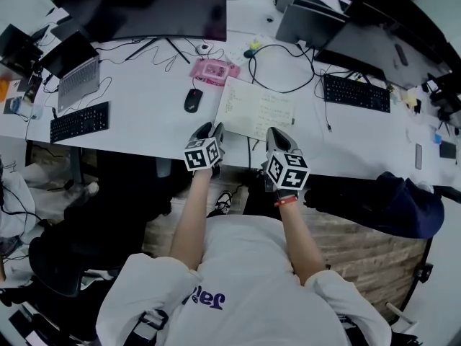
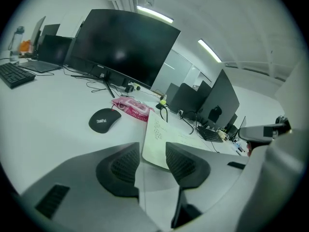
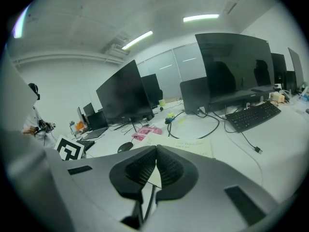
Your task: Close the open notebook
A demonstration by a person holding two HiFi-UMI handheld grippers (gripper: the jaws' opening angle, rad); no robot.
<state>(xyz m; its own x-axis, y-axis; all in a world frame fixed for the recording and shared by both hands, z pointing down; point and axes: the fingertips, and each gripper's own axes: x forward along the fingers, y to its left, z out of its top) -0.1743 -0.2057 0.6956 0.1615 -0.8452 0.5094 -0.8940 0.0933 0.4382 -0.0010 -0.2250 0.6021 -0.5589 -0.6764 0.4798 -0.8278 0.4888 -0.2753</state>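
We poised our left hand-held gripper (image 1: pixel 209 130), jaws apart, and right hand-held gripper (image 1: pixel 279 137), pinched together and empty, before the open notebook (image 1: pixel 256 110) lying flat on the tabletop (image 1: pixel 144 92), its light, floppy pages seemingly best taken by an outer edge.

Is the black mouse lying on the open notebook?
No, the mouse lies on the bare desk, clearly apart from the notebook.
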